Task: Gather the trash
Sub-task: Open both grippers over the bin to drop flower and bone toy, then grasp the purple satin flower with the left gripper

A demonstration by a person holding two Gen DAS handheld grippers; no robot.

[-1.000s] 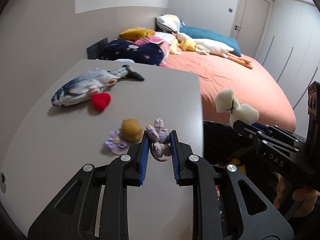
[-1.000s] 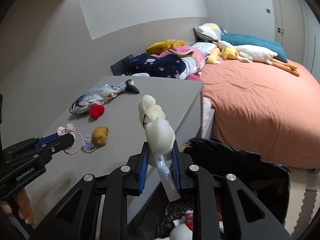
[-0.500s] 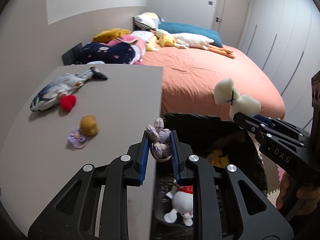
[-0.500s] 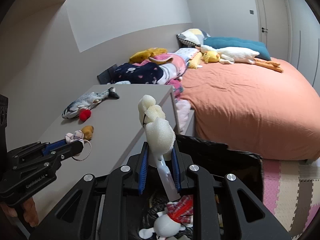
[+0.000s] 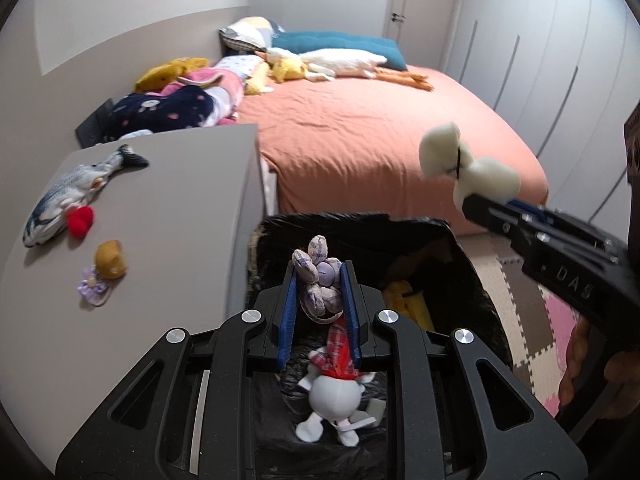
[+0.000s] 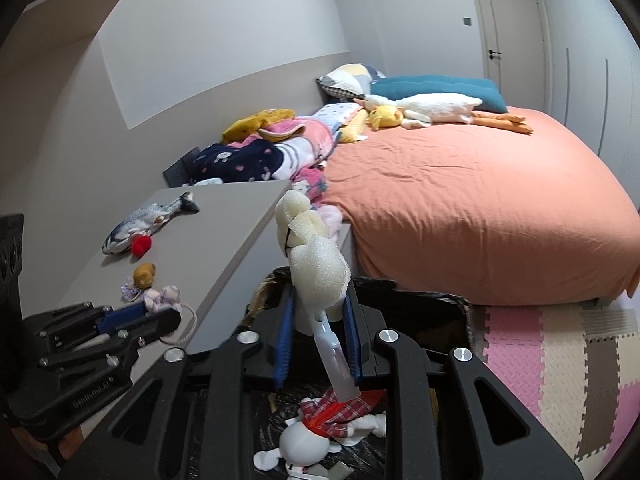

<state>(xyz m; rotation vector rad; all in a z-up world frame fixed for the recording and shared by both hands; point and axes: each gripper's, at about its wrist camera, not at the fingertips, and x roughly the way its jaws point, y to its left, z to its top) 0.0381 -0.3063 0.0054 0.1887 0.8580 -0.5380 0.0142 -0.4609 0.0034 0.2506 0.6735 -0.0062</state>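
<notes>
My left gripper (image 5: 318, 268) hangs over the open black trash bag (image 5: 360, 224). Its blue pads still press on a purple plaid fabric flower (image 5: 318, 280) while the jaws start opening. My right gripper (image 6: 318, 292) is above the same bag (image 6: 420, 304). It holds a cream foam piece (image 6: 316, 256) upright, with a white plastic strip hanging below. Those jaws are opening, and the pads still touch the foam. In the left wrist view the foam (image 5: 440, 152) sticks out of the right gripper (image 5: 470, 202). A white plush doll in red plaid (image 5: 334, 392) lies in the bag.
The grey table (image 5: 180, 200) left of the bag carries a fish plush (image 5: 68, 196), a red heart (image 5: 82, 220), a brown toy (image 5: 110, 264) and a purple flower (image 5: 94, 290). An orange bed (image 5: 380, 140) stands behind. Foam floor tiles (image 6: 560, 360) lie to the right.
Both grippers have moved off the table edge to above the trash bag, each still carrying its item. The bag's inside with the plush doll has come into view.
</notes>
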